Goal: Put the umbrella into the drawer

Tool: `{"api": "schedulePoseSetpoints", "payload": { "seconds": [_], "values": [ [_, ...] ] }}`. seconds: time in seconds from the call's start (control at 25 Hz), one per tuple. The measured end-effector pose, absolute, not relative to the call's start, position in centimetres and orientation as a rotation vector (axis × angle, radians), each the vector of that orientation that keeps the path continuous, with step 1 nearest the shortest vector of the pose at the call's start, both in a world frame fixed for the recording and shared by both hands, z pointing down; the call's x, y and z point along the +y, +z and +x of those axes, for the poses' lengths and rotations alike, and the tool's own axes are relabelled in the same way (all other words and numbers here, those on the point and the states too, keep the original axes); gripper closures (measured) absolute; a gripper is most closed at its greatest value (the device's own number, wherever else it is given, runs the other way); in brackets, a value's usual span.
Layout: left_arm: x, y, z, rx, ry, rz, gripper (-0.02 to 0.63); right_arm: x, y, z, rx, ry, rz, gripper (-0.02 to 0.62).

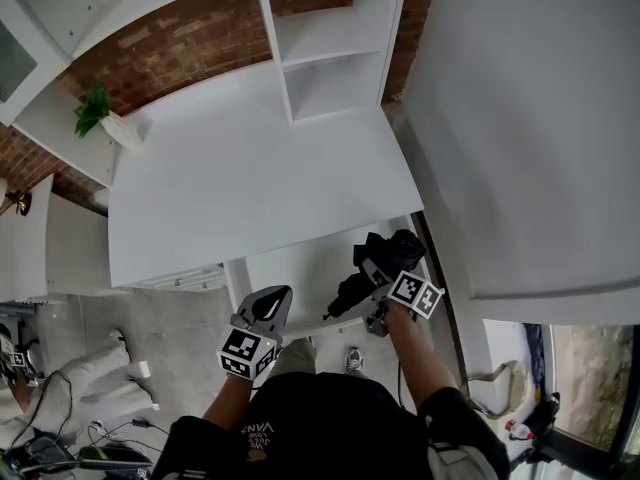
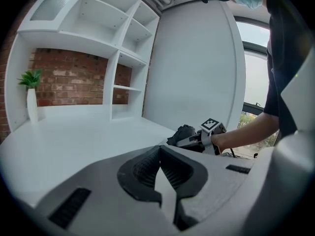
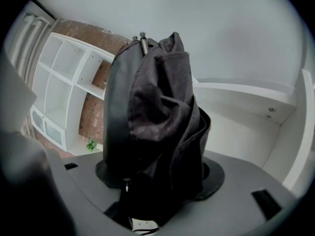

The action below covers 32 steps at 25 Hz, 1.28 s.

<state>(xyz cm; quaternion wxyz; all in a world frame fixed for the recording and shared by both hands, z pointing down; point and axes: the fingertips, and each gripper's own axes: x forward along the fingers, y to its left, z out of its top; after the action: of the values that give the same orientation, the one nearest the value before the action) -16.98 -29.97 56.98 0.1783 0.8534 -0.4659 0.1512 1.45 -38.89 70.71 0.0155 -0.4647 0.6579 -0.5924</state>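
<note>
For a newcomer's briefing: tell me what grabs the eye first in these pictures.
The black folded umbrella stands out first, clamped in the right tool over the open white drawer at the front of the white desk. Beside it is the left tool, shut and empty. A small green potted plant sits at the desk's far left, against red brick.

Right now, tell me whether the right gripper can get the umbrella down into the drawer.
Probably yes. The right gripper, shut on the umbrella, hangs over the open drawer. Nothing shows between them, and the left gripper sits shut near the drawer's front edge.
</note>
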Motion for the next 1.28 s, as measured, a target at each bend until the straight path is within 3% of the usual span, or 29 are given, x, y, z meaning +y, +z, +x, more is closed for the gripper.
{"api": "schedulePoseSetpoints", "payload": {
  "seconds": [0.56, 1.28],
  "values": [
    [-32.2, 59.0, -17.9, -1.314, 0.464, 2.360, 0.600, -41.2, 78.6, 1.9, 1.738, -2.150, -1.643, 0.330],
    [-32.5, 60.5, -19.9, -1.313, 0.501, 2.315, 0.600, -41.6, 83.8, 2.7, 1.608, -2.272, -1.838, 0.316]
  ]
}}
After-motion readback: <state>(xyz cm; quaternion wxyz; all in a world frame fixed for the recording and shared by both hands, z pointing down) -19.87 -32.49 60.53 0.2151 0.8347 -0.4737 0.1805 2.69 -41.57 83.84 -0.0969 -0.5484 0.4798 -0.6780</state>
